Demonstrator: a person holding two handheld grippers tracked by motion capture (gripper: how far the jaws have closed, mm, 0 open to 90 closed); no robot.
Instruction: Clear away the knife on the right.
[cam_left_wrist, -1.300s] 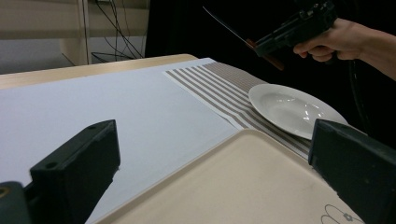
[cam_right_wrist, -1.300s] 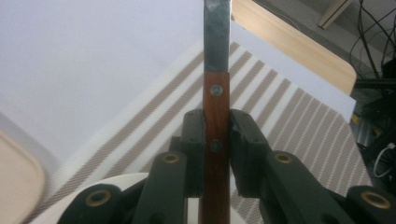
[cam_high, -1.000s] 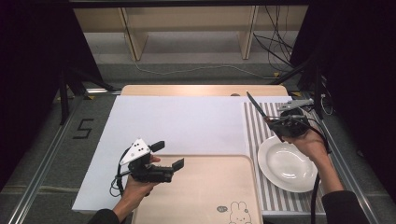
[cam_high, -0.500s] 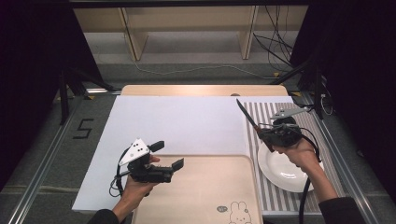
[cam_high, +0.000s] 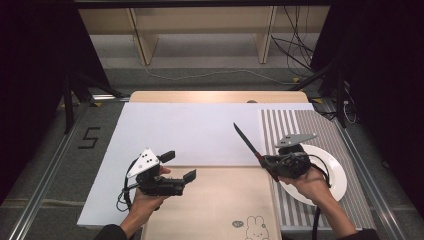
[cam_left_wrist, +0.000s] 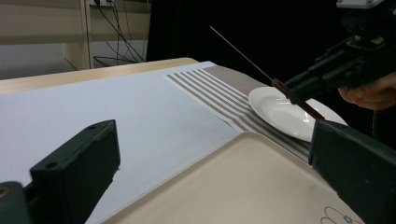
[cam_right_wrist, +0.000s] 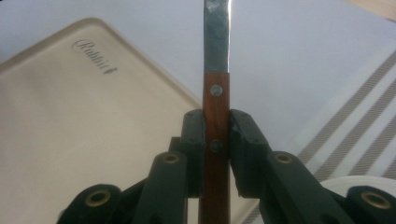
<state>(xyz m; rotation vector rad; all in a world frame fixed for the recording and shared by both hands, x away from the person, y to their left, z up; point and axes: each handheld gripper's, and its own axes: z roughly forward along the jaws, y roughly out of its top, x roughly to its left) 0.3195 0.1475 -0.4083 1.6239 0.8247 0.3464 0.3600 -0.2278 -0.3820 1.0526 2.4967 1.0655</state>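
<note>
You are holding the knife (cam_high: 248, 144) by its wooden handle in the right gripper (cam_high: 270, 166); in the right gripper view the jaws are pinching the handle (cam_right_wrist: 215, 126) from both sides, just below the blade (cam_right_wrist: 216, 32). In the high view the knife is sitting right of centre, its blade pointing up and left over the white mat (cam_high: 200, 130), above the corner of the beige tray (cam_high: 220, 210). The left gripper (cam_high: 180, 166) is waiting at lower left of that view, jaws standing wide with nothing between them.

Risks, as judged from here:
- The grip is sitting on a narrow, smooth handle, so the knife may be pivoting in the pads if you are swinging it quickly.
- The long blade is leading the hand; a low pass could be scraping the mat or catching the tray rim.
- The white plate (cam_high: 330, 170) is lying under your right hand (cam_high: 310, 185); a dropped wrist could be knocking it.
- The blade tip is travelling toward your left hand (cam_high: 142, 205); keep them apart.
</note>
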